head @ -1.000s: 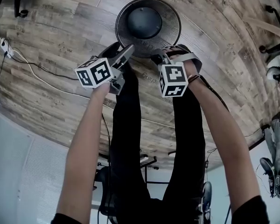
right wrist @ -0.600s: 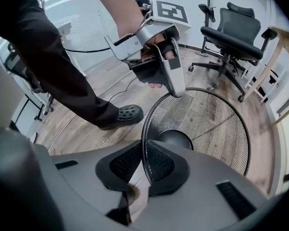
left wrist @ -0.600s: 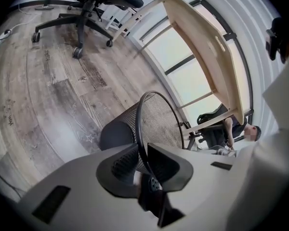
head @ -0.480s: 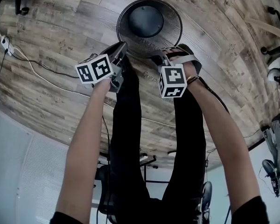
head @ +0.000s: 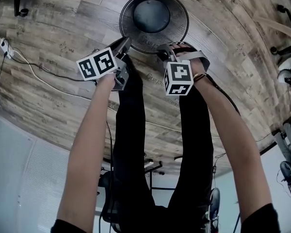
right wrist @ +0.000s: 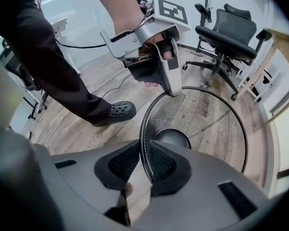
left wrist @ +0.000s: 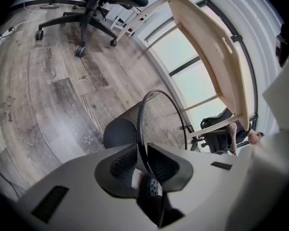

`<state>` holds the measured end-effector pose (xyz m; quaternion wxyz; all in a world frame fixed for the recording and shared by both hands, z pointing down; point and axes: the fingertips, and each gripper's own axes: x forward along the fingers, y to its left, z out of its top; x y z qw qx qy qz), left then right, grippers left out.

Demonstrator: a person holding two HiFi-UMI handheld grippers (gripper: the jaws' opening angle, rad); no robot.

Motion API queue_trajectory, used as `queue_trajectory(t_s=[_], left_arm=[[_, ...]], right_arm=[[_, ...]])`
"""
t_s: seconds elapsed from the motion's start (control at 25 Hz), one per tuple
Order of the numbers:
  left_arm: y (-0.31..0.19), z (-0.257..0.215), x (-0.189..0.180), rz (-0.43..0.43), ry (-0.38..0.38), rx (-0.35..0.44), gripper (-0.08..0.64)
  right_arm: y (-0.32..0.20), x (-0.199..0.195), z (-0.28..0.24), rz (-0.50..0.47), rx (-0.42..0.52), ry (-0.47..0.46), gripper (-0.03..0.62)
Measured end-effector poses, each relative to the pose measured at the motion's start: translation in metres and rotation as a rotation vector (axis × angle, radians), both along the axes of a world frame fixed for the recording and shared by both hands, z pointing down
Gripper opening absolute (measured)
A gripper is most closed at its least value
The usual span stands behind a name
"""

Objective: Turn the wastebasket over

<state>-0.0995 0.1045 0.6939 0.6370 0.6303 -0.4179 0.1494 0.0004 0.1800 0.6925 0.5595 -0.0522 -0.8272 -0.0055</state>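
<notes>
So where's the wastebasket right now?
Head view, top centre: the wastebasket sits on the wooden floor. Its near rim is in both tongs; the left tongs just closed, the right tongs just opened slightly.

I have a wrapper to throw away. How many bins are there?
1: the black mesh wastebasket, open end up, just ahead of the person's legs. Others may be out of view.

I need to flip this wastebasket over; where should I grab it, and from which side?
Probably take the wastebasket by its wire rim, from above, at opposite points: it stands mouth-up, and that rim is the one thin edge jaws can close on.
</notes>
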Motion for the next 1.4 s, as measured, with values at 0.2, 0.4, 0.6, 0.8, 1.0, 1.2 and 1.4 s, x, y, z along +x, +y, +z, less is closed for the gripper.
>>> queue_trajectory(t_s=[0.2,0.4,0.6,0.8,1.0,1.2,1.4], left_arm=[[0.003,0.003,-0.005,-0.063,0.006,-0.07,0.131],[0.008,-0.004,-0.007,-0.059,-0.04,-0.079,0.173],[0.015,-0.038,-0.003,-0.109,-0.012,-0.076,0.173],[0.01,-0.101,0.016,-0.107,0.032,-0.01,0.132],[0.004,-0.176,0.033,-0.133,0.066,0.062,0.113],[-0.008,-0.239,0.051,-0.106,0.108,0.166,0.072],[-0.014,-0.305,0.067,0.016,0.109,0.296,0.047]], right_arm=[[-0.004,0.004,-0.006,0.022,-0.033,-0.019,0.097],[-0.011,0.014,-0.024,0.084,-0.088,-0.038,0.098],[-0.018,0.028,-0.058,0.131,-0.081,-0.031,0.098],[-0.039,0.034,-0.116,0.265,-0.087,-0.069,0.092],[-0.053,0.03,-0.189,0.466,-0.162,-0.176,0.078],[-0.073,0.032,-0.245,0.62,-0.139,-0.25,0.066],[-0.077,0.038,-0.3,0.701,-0.103,-0.292,0.051]])
